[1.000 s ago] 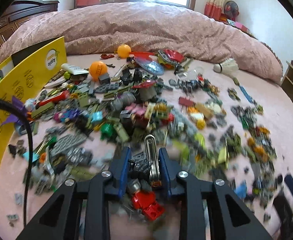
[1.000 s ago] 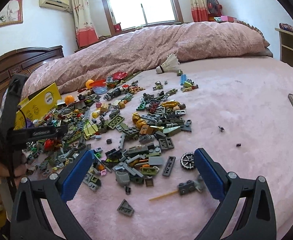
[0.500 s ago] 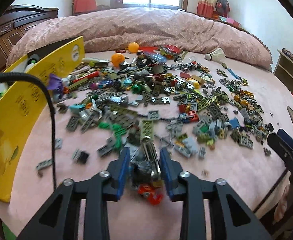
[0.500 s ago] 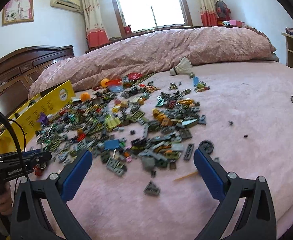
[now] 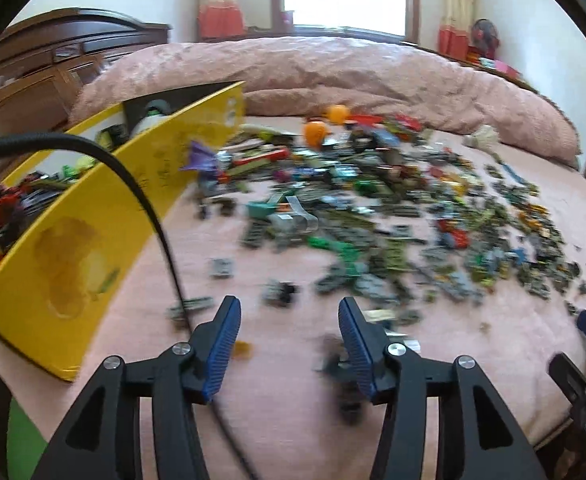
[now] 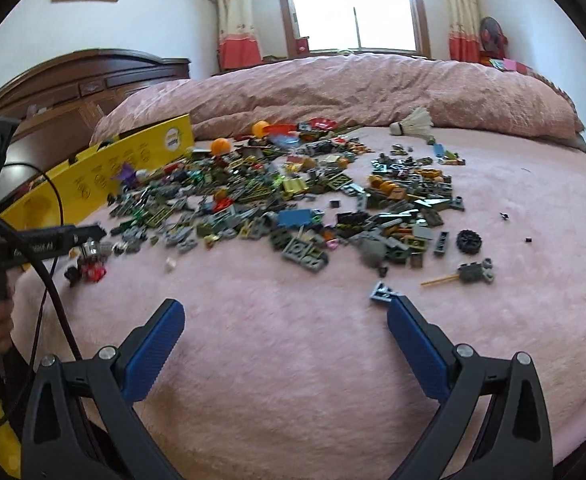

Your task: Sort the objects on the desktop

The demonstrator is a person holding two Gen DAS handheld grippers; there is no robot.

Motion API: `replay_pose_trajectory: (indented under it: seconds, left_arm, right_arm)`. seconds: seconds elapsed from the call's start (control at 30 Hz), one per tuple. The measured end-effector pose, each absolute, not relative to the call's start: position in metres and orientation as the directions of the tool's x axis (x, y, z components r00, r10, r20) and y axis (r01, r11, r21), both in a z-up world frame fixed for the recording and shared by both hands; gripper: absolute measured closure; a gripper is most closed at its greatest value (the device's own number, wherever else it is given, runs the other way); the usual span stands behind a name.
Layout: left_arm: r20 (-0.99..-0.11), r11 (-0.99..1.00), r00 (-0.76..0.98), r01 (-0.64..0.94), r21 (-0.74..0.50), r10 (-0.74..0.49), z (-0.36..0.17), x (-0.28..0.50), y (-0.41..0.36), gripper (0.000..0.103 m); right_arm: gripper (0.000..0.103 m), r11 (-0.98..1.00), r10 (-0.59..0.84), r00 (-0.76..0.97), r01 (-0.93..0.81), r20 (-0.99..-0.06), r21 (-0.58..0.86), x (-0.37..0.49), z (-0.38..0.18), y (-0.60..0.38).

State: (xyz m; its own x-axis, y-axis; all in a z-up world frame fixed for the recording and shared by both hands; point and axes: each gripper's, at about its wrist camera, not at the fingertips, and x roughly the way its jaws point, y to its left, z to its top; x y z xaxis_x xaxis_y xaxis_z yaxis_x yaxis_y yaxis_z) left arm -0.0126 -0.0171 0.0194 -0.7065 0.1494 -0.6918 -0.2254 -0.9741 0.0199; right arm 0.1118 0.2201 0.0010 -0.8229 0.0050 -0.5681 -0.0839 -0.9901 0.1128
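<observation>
Blue pads on my left hand-held gripper (image 5: pixel 289 330) are opening, nothing between them. My right hand-held gripper (image 6: pixel 285 326) is wide open. Toy bricks (image 6: pixel 293 200) lie on the pink bed (image 6: pixel 293 340) beside the yellow box (image 5: pixel 93 220).

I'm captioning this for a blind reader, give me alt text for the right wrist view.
A wide-open right gripper hovers over bare pink bedspread, nothing between its jaws. Beyond lies a big scatter of small toy bricks, with a yellow box at left and a white shuttlecock near the rumpled quilt.
</observation>
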Motion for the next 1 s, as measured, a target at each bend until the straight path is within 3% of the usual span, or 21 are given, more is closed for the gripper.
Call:
replay_pose_trajectory:
  seconds: [0.13,0.33,0.6,0.77,0.9,1.0]
  left_arm:
    - [-0.688,-0.98,-0.704,-0.191,-0.058,0.178,0.024,-0.013,-0.042,0.051]
    - [-0.69,-0.951,-0.658,-0.26,-0.166,0.301,0.028,0.009,-0.053,0.051]
    - [-0.691,-0.928,-0.659,-0.369,-0.046,0.296,0.009,0.04,-0.025,0.048]
    - [-0.664,-0.96,-0.73,-0.271,0.067,0.159,0.003,0.031,-0.026,0.048]
    - [-0.654,-0.986,-0.742,-0.159,-0.045,0.15,0.009,0.021,-0.059,0.048]
    - [-0.65,-0.975,-0.728,-0.19,-0.113,0.217,0.011,0.022,-0.067,0.048]
  right_arm:
    - [0.0,-0.993,-0.001,-0.827,-0.066,-0.563,0.098,0.114,0.0,0.213]
    - [0.0,-0.993,-0.01,-0.827,-0.056,-0.562,0.1,0.115,-0.002,0.21]
    - [0.0,-0.996,-0.015,-0.823,-0.04,-0.567,0.085,0.118,-0.004,0.202]
    - [0.0,-0.997,-0.009,-0.825,-0.034,-0.565,0.064,0.122,-0.005,0.196]
    - [0.0,-0.998,-0.007,-0.825,-0.031,-0.566,0.058,0.122,-0.005,0.194]
    - [0.0,-0.998,-0.013,-0.822,-0.022,-0.569,0.056,0.121,-0.006,0.192]
